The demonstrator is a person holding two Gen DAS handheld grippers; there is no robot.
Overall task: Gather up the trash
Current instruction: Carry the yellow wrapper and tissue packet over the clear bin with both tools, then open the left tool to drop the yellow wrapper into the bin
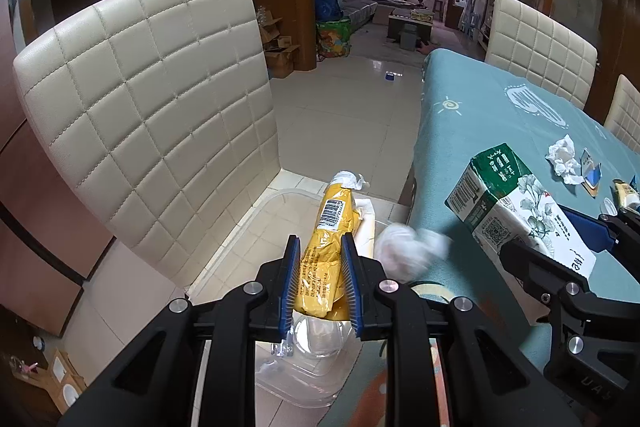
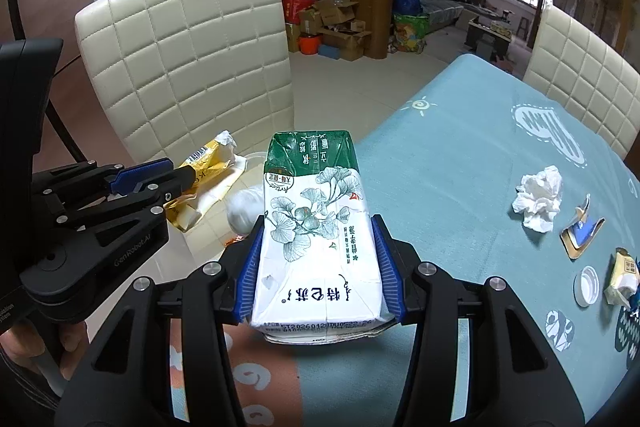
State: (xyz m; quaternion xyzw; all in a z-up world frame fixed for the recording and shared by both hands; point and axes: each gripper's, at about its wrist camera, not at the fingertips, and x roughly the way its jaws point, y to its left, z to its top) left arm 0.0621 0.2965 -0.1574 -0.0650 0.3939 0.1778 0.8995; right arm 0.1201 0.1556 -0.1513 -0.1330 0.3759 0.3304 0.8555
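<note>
Two grippers level, left gripper (image 1: 320, 267) jaws clamped on yellow wrapper (image 1: 330, 247), right gripper (image 2: 320, 267) clamping milk carton (image 2: 316, 227).

The left gripper (image 1: 320, 279) clamps a yellow wrapper (image 1: 326, 255) above a clear plastic bin (image 1: 256, 223) beside the cream chair (image 1: 152, 115). At right, the right gripper (image 1: 560, 247) holds a milk carton (image 1: 516, 211) (green-topped) over the blue tablecloth (image 1: 480, 115).

A white wad (image 1: 412, 251) beside the yellow packet (image 1: 326, 259) is blurred. The clear bin (image 1: 240, 223) is largely hidden by the left tool (image 1: 320, 283).
</note>
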